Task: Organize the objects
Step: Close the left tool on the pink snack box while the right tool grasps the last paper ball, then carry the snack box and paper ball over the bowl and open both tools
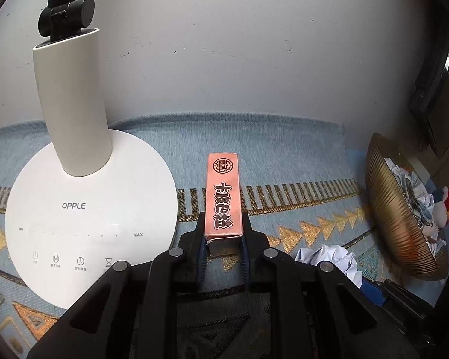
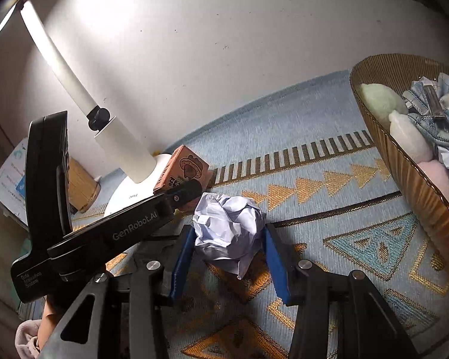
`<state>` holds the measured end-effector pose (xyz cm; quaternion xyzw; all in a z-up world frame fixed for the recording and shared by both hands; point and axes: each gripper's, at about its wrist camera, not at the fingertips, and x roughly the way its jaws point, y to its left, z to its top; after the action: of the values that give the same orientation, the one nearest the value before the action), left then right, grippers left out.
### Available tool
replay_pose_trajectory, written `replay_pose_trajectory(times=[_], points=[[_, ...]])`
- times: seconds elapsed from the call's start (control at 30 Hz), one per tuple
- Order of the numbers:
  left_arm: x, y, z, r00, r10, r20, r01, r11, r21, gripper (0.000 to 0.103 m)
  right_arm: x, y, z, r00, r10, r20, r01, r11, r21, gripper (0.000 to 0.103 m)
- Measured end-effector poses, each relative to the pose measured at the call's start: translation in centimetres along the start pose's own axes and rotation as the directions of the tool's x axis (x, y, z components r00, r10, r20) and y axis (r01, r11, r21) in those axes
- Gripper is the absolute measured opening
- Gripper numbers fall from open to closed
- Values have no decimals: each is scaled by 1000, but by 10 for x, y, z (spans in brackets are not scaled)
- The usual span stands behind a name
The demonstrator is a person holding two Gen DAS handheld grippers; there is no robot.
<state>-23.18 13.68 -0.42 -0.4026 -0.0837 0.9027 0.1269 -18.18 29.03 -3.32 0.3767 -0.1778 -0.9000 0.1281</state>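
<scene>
My left gripper (image 1: 223,245) is shut on a long pink box (image 1: 223,197) with dark lettering, held above the blue patterned cloth beside the lamp base. The same box (image 2: 181,170) shows in the right wrist view behind the left gripper's black body (image 2: 125,227). My right gripper (image 2: 229,248) has its blue pads on both sides of a crumpled white paper ball (image 2: 229,230), closed against it. The paper ball also shows in the left wrist view (image 1: 329,258). A gold ribbed basket (image 2: 404,155) at the right holds cloth, paper and soft toys.
A white OPPLE desk lamp (image 1: 89,209) stands at the left, its lit head (image 2: 54,56) over the table. The gold basket (image 1: 395,209) is at the right. A white wall runs behind. A wooden block (image 2: 80,185) and papers (image 2: 10,176) lie far left.
</scene>
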Motion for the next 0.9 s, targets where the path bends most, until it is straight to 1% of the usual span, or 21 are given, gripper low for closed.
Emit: replay_pose_trajectory(times=[0.03,0.07,0.2,0.37,0.47,0.5,0.57,0.6,0.63,0.67,0.73,0.77,0.83,0.9], points=[[0,-1,0,1000,5,4,-5,1000,2,15,2,-1,1,1000,0,-5,0,1000,2,46],[9,-11,2,1000,11,7,-11,1000,4,15,0,0,0,1000,-1,-8,1,1000,2,46],[15,-20,4,1000,24,6,-24,1000,11,15,-4,2,-1,1000,2,-10,-2,1000,0,46],[19,-24,5,1000,28,10,-28,1000,11,15,-11,4,-5,1000,7,-11,-7,1000,12,46],[-3,-21,4,999,8,53,-9,1000,15,15,-27,6,-6,999,17,32,-17,1000,13,46],[-11,-26,8,998,-6,66,5,1000,16,15,-42,5,-4,998,46,53,-47,999,27,46],[-34,-44,17,991,-39,128,34,999,41,15,-80,0,8,981,120,154,-131,989,65,46],[-46,-57,23,986,-57,155,48,997,62,15,-102,-2,16,970,135,201,-149,987,58,46],[-55,-72,30,982,-87,170,74,994,84,15,-124,-3,24,962,129,242,-142,989,36,46],[-61,-87,37,975,-127,180,110,989,98,15,-145,-5,31,955,103,277,-111,994,14,46],[-65,-120,51,964,-197,181,174,976,132,15,-180,-13,44,946,24,324,-24,1000,-4,47],[-71,-133,56,962,-208,178,182,971,155,15,-196,-20,49,937,-9,349,11,1000,-3,47],[-61,-163,64,961,-231,152,205,964,169,16,-217,-38,54,919,-76,387,74,997,20,47],[-42,-184,67,960,-261,100,247,959,138,16,-228,-59,55,911,-137,389,121,991,64,48]])
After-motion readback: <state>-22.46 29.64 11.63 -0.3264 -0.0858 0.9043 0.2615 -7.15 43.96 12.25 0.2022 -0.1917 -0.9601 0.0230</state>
